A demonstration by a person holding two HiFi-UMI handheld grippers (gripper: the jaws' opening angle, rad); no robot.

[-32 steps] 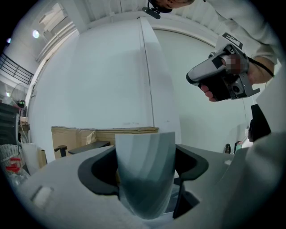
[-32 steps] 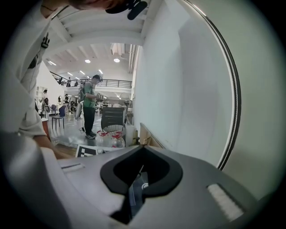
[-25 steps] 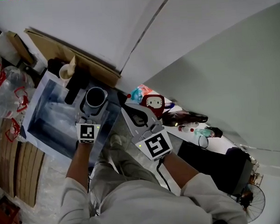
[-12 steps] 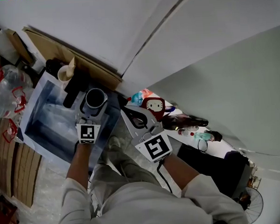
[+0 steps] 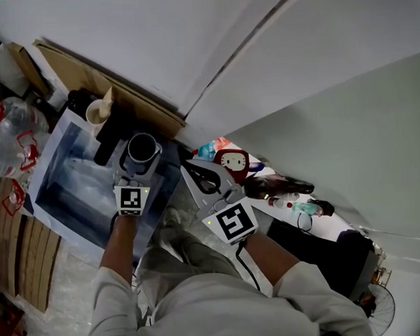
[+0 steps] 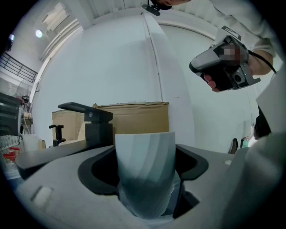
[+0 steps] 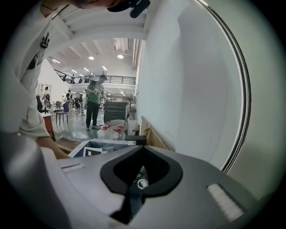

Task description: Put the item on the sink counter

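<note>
A grey cup (image 5: 143,147) hangs upright over the right end of the steel sink (image 5: 63,180), beside the black faucet (image 5: 114,134). My left gripper (image 5: 139,160) is shut on this cup. In the left gripper view the cup (image 6: 145,174) fills the gap between the jaws, with the faucet (image 6: 88,120) behind it. My right gripper (image 5: 205,177) is held to the right of the sink, jaws shut with nothing visible between them. In the right gripper view its fingers (image 7: 137,190) lie together, and the sink (image 7: 96,146) lies ahead to the left.
Cardboard (image 5: 125,91) leans on the white wall behind the sink. A beige cup (image 5: 98,110) stands at the sink's back corner. A red character item (image 5: 231,160) and bottles (image 5: 281,186) lie to the right. Plastic bags (image 5: 5,139) sit at the left. A person (image 7: 94,103) stands far off.
Both grippers stay almost where they were, and the cup stays held by the faucet. The head view has shifted slightly.
</note>
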